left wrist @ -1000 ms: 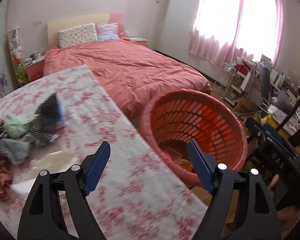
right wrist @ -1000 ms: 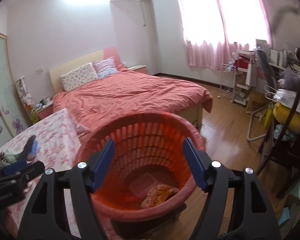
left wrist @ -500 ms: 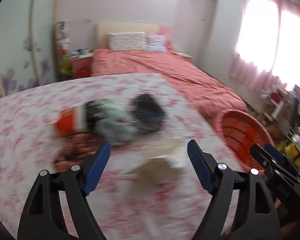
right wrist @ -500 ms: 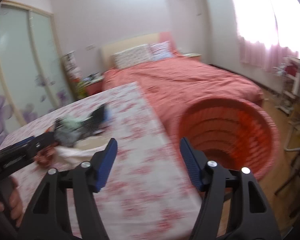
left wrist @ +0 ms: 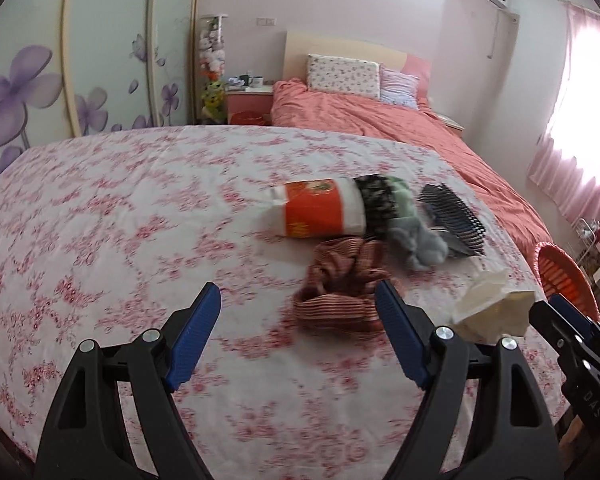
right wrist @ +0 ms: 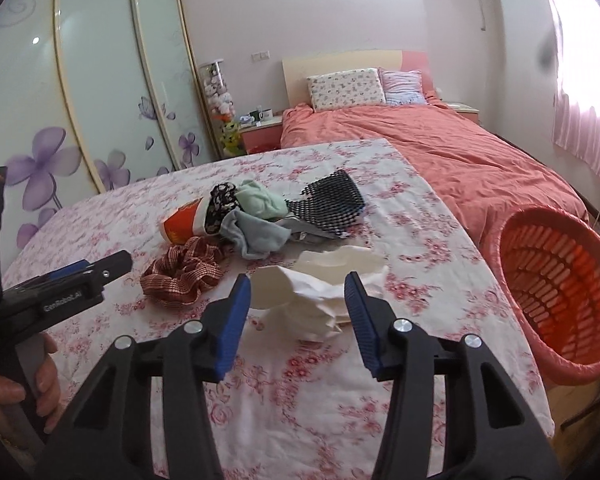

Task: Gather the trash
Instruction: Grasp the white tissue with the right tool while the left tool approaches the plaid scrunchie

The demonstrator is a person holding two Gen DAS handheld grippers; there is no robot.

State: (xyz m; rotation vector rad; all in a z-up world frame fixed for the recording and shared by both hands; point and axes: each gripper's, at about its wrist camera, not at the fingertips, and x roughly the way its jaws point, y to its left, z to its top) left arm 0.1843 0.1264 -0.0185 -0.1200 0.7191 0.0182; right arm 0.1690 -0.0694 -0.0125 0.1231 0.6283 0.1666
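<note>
While the left gripper (left wrist: 298, 332) hung over the flowered tablecloth (left wrist: 120, 232) with its blue pads spread wide and nothing between them, the trash lay in a loose heap toward the table's right half. A person's hand (right wrist: 18, 384) wrapped the handle of that gripper at the far left of the right wrist view. Just ahead of its right pad lay a crumpled red-striped cloth (left wrist: 340, 284), seemingly clear of the pad, though the blur left that unsure. Behind the cloth an orange and white packet (left wrist: 320, 210) lay on its side, its far end tucked against a black lace scrap (left wrist: 376, 198). A pale green cloth (right wrist: 260, 198) and a grey cloth (right wrist: 256, 234) sat bunched together beside the lace, touching it. Further right a black mesh piece (right wrist: 332, 204) lay partly over something white and blue at the edge of the heap. Nearer the table's front, apart from the heap, sat a wad of crumpled white paper (right wrist: 320, 292). The right gripper (right wrist: 298, 322) hovered in front of that paper with its jaws closing; the paper showed between the blue pads, but the pads did not press on it. At the far right, beyond the table edge and beside the salmon-covered bed (right wrist: 460, 152), stood an orange slatted basket (right wrist: 560, 292), tipped toward the camera.
</note>
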